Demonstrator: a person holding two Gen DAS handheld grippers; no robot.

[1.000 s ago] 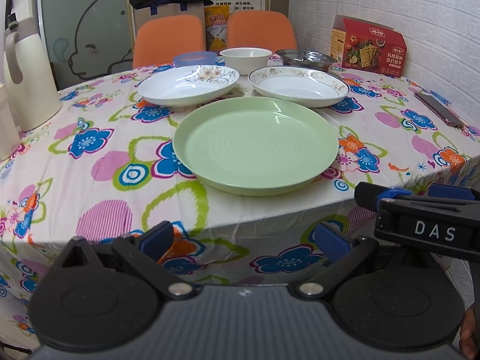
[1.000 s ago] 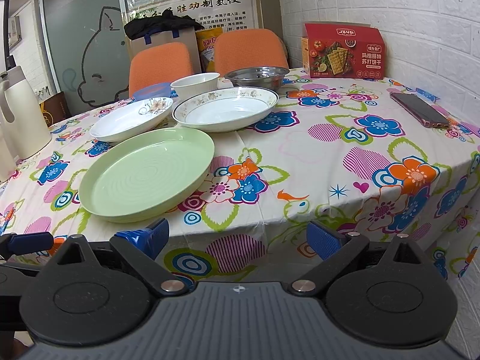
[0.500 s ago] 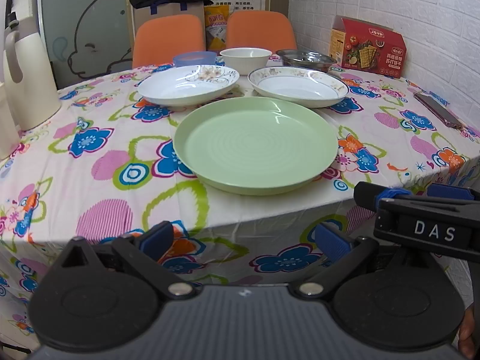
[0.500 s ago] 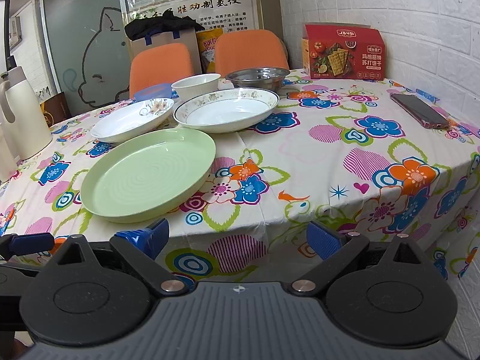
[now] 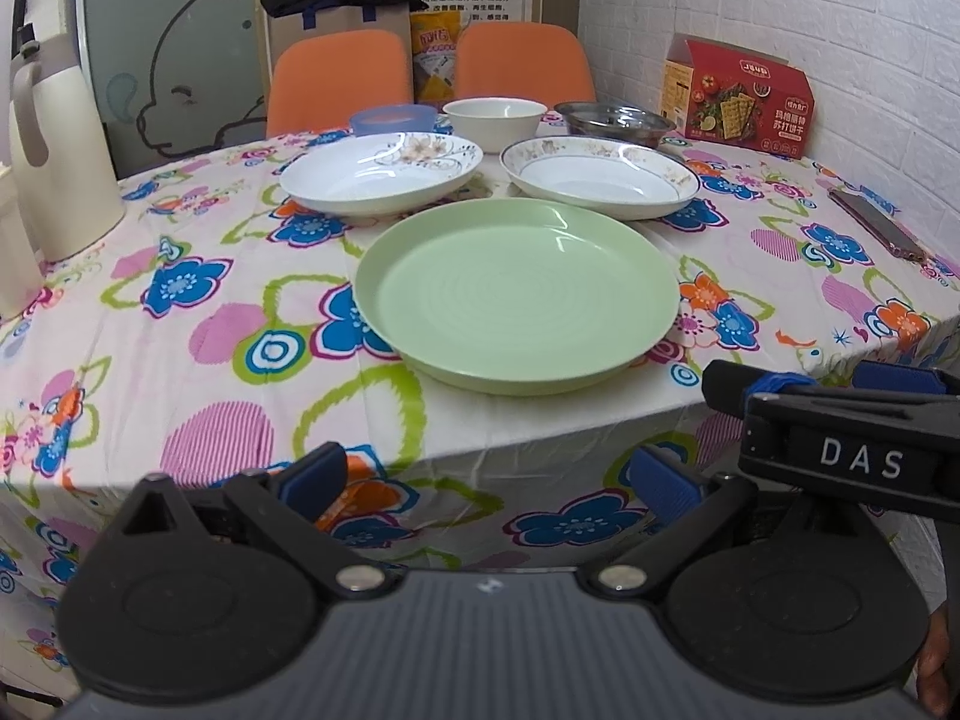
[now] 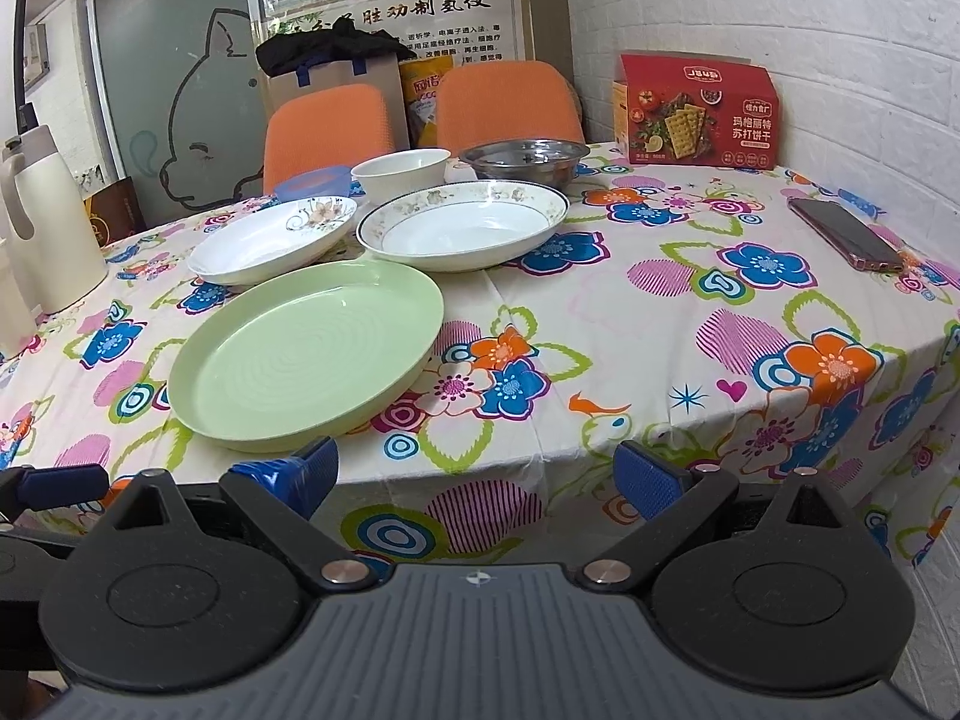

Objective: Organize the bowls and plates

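A large green plate [image 5: 516, 294] [image 6: 306, 351] lies near the table's front edge. Behind it sit two white floral plates, one at the left [image 5: 381, 171] [image 6: 273, 240] and one at the right [image 5: 600, 177] [image 6: 465, 225]. Farther back stand a blue bowl [image 5: 393, 120] [image 6: 312, 183], a white bowl [image 5: 495, 120] [image 6: 401, 171] and a steel bowl [image 5: 612, 120] [image 6: 525, 157]. My left gripper [image 5: 486, 477] and right gripper [image 6: 474, 480] hover open below the table edge, holding nothing. The right gripper [image 5: 840, 420] also shows at the right of the left wrist view.
A flowered cloth covers the table [image 5: 180, 300] [image 6: 690, 312]. A cream jug [image 5: 54, 162] [image 6: 45, 228] stands at the left, a red cracker box [image 5: 738, 99] [image 6: 696, 111] at the back right, a phone [image 5: 873, 231] [image 6: 843, 234] at the right. Two orange chairs [image 6: 330, 126] stand behind.
The right wrist view has crept slightly toward the table; the plates sit a little higher and nearer. The left gripper has barely moved. Nothing was grasped.
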